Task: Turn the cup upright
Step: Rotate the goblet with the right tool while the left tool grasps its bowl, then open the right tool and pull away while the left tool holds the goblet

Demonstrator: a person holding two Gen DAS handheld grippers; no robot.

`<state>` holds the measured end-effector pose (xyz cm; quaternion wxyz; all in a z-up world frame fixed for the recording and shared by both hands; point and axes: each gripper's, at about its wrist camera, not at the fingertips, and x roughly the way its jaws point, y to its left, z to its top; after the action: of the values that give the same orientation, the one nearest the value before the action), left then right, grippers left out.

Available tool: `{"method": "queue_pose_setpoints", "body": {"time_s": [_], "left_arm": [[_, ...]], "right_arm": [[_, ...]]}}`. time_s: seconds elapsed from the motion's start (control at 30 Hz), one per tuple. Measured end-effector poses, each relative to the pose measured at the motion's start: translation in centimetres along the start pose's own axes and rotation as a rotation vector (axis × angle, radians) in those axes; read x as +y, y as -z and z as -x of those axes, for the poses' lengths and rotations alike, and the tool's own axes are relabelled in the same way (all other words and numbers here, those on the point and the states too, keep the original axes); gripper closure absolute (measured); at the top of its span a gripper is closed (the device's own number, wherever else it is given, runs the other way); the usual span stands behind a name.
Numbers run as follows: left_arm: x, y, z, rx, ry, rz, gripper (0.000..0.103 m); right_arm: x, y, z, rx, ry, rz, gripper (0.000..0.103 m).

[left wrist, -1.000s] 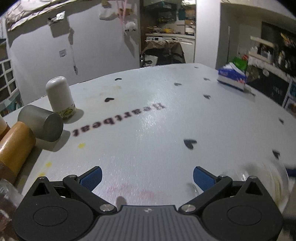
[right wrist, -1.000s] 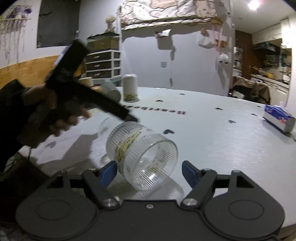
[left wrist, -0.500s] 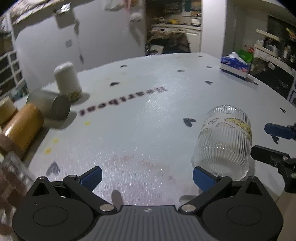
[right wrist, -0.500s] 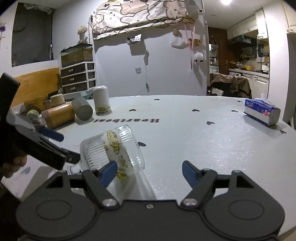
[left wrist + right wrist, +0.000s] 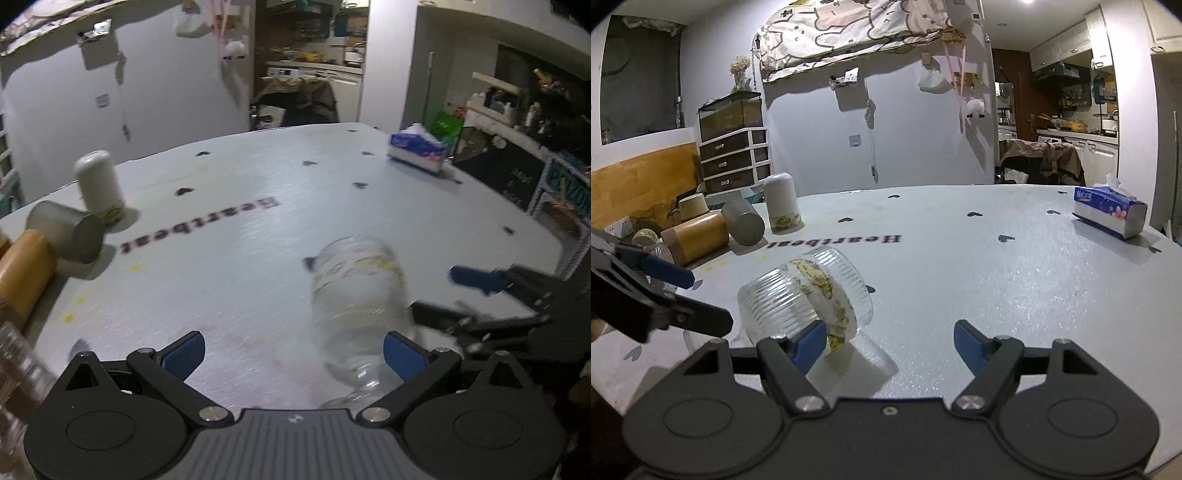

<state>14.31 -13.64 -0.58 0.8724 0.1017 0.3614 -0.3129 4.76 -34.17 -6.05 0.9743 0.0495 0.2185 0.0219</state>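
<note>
A clear ribbed glass cup [image 5: 805, 291] with a yellow printed band lies on its side on the white table [image 5: 997, 280]. It also shows, blurred, in the left wrist view [image 5: 360, 295]. My left gripper [image 5: 293, 354] is open, and the cup lies just ahead of its right finger. My right gripper [image 5: 892, 341] is open; its left finger is in front of the cup's side. The left gripper's fingers [image 5: 668, 271] show at the left of the right wrist view. The right gripper's fingers [image 5: 476, 278] show at the right of the left wrist view.
A white cup [image 5: 781, 203] stands upside down at the table's far left, beside a grey metal cylinder [image 5: 742, 227] and a wooden cylinder [image 5: 696, 236] lying on their sides. A tissue box [image 5: 1108, 210] sits at the far right. "Heartbeat" lettering [image 5: 834, 242] marks the table.
The left gripper has swung toward the cup, which now lies closer to its right finger. In the right wrist view the cup has shifted a little right, against the left finger.
</note>
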Motion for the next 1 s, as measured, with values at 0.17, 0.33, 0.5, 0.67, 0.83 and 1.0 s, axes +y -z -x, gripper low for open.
{"method": "queue_pose_setpoints", "body": {"time_s": [0.17, 0.33, 0.5, 0.67, 0.83, 1.0], "left_arm": [[-1.4, -2.2, -1.9, 0.063, 0.096, 0.025, 0.018], [-2.6, -4.0, -4.3, 0.130, 0.109, 0.059, 0.021], [-3.2, -5.2, -6.5, 0.194, 0.073, 0.062, 0.021], [-3.2, -5.4, -8.0, 0.239, 0.058, 0.045, 0.029], [-3.1, -5.4, -7.5, 0.224, 0.059, 0.038, 0.029], [-3.6, -6.2, -5.9, 0.142, 0.050, 0.026, 0.029]], "right_arm": [[-0.2, 0.3, -0.1, 0.004, -0.009, -0.026, 0.026], [-0.3, 0.6, -0.2, 0.007, -0.019, -0.035, 0.026], [-0.3, 0.8, -0.3, 0.005, -0.028, -0.036, 0.026], [-0.6, 1.0, -0.1, 0.003, -0.035, -0.039, 0.026], [-1.1, 1.0, 0.5, -0.004, -0.023, -0.035, 0.026], [-1.6, 0.7, 1.7, -0.033, -0.018, -0.053, 0.026]]}}
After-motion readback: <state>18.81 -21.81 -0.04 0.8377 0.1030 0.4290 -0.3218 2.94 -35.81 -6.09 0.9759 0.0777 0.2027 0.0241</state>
